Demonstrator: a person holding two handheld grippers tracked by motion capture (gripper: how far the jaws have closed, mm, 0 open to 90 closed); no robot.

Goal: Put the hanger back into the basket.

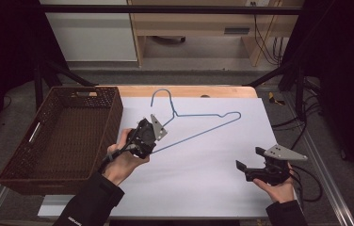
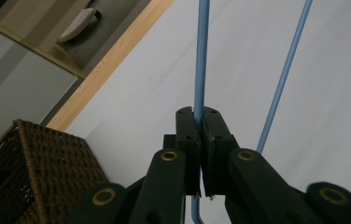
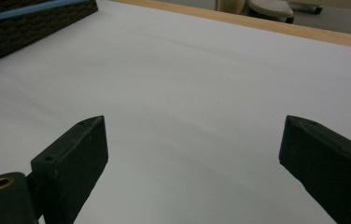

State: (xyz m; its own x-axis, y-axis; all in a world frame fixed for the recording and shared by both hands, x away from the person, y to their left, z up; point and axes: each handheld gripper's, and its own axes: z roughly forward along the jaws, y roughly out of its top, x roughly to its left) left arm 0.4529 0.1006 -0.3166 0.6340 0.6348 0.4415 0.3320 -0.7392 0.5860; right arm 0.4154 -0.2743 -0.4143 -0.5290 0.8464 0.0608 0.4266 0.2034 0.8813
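The blue hanger (image 2: 200, 56) is clamped by the left tool (image 2: 200, 122), seemingly near its corner; the right tool (image 3: 192, 163) is held wide open, empty.

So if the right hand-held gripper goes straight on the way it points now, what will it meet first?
Probably nothing soon: the right hand-held gripper, jaws open, faces bare white sheet. Beyond lies the wooden table edge; the wicker basket sits off to one side. Depth is uncertain.
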